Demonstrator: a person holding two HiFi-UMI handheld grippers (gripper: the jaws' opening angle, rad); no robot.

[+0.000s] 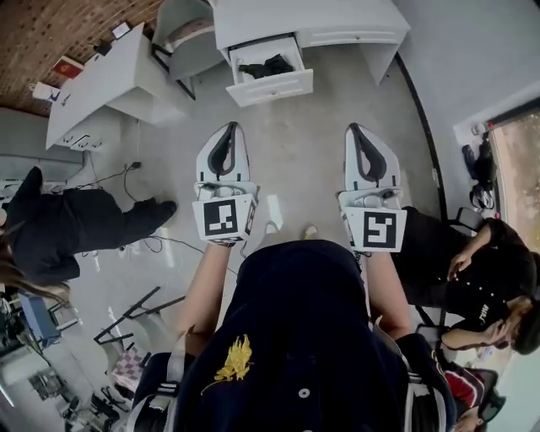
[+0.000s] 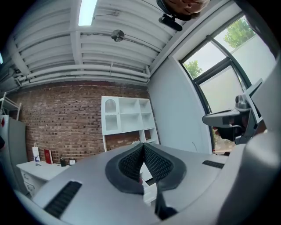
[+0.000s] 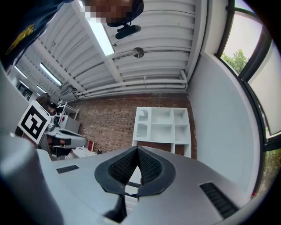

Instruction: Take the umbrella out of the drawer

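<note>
While the drawer [image 1: 272,88] stands open, umbrella [image 1: 268,66] inside, floor [image 1: 295,143] before it.

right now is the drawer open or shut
Open. In the head view the drawer is pulled out from the white desk, and the black umbrella lies inside it.

**Three Cameras, One Brick Wall**

Head view sits up high, staring steeply down past the person's chest onto the left gripper [image 1: 228,128] and right gripper [image 1: 354,128], with the white desk [image 1: 337,21] farther ahead. Each gripper view rides close behind its own jaws, facing roughly level across the room. Both catch the same brick wall [image 2: 61,123] and white shelf unit [image 2: 127,116], and each glimpses the other gripper at its edge.
</note>
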